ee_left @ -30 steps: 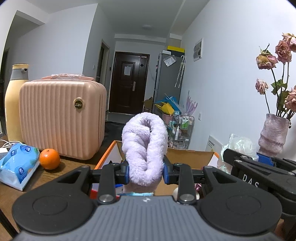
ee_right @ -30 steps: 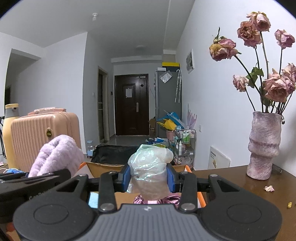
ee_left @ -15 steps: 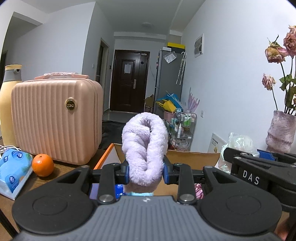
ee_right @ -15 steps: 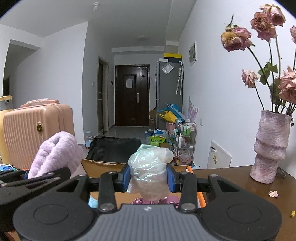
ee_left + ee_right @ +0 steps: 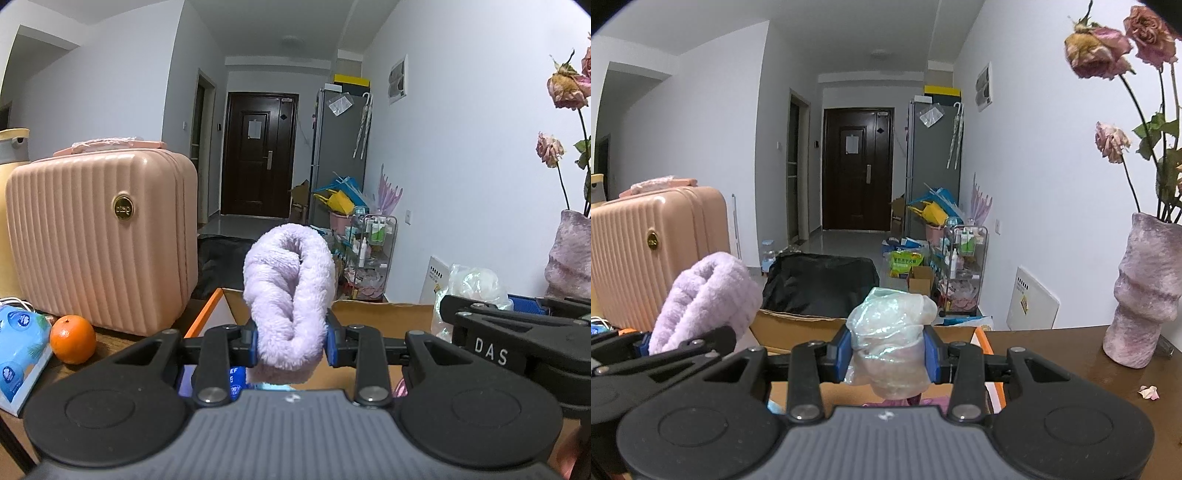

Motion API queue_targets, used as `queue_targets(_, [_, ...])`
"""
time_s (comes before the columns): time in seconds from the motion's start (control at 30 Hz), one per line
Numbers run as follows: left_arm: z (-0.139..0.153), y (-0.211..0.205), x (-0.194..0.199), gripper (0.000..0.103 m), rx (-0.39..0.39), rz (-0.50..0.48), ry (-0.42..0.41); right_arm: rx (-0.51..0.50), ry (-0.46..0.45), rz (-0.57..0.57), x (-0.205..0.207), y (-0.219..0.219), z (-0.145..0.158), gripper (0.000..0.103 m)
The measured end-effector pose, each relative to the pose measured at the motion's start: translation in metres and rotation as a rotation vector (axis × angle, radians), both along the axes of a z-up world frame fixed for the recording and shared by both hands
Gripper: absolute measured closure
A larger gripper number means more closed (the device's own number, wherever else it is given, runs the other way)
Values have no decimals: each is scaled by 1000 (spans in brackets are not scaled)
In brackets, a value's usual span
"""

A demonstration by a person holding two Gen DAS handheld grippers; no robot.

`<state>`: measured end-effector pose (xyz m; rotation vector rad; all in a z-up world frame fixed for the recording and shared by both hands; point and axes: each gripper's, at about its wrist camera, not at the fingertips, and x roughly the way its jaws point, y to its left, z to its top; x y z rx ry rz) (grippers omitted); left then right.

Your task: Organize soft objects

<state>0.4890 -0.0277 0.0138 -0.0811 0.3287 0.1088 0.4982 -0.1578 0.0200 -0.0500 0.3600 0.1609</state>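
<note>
Both my hands have slid sideways over the last second. The ribbed pink hard-shell case [image 5: 99, 240] and the small orange fruit [image 5: 72, 339] now sit further right in my left view than a second ago, and the mottled purple ceramic vase [image 5: 1145, 291] has drifted toward the right edge of my right view. Neither grip has changed. My read: this is a carry phase, both items in transit over the open cardboard box with the orange rim [image 5: 380, 314], with no drop started yet.

My left gripper [image 5: 291, 341] is clamped on the rolled lilac fleece cloth [image 5: 290, 291]. Both blue pads press into its lower part. Most of the roll stands up above the jaws, and a short tail hangs below.

My right gripper [image 5: 888, 354] is clamped on the crumpled clear plastic bag with something pale inside [image 5: 892, 332]. The pads squeeze its middle, and the bundle bulges above and below them.

The grippers run side by side and close together. The right one's black arm shows at the right of my left view, and the lilac roll shows at the left of my right view.

The box lies just ahead of and below both sets of jaws. Its far cardboard wall is visible behind each load. Some blue and pink contents peek out under the fingers, but I can't tell what they are.

Likely next step: lower and let go into the box.
</note>
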Motion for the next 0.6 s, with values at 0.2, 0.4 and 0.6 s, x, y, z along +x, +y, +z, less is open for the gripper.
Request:
queue_targets(0.2, [-3,-1,14,71,13,4,12,-9,22,-7,11,4,-4,65])
queue_targets(0.4, [-8,-2,30,71,20,7,38,-21,52,-19,22,9,-11,65])
queue_targets(0.6, [-12,1,43,71,28,7,58,-29,82,-32,29,12,-19,65])
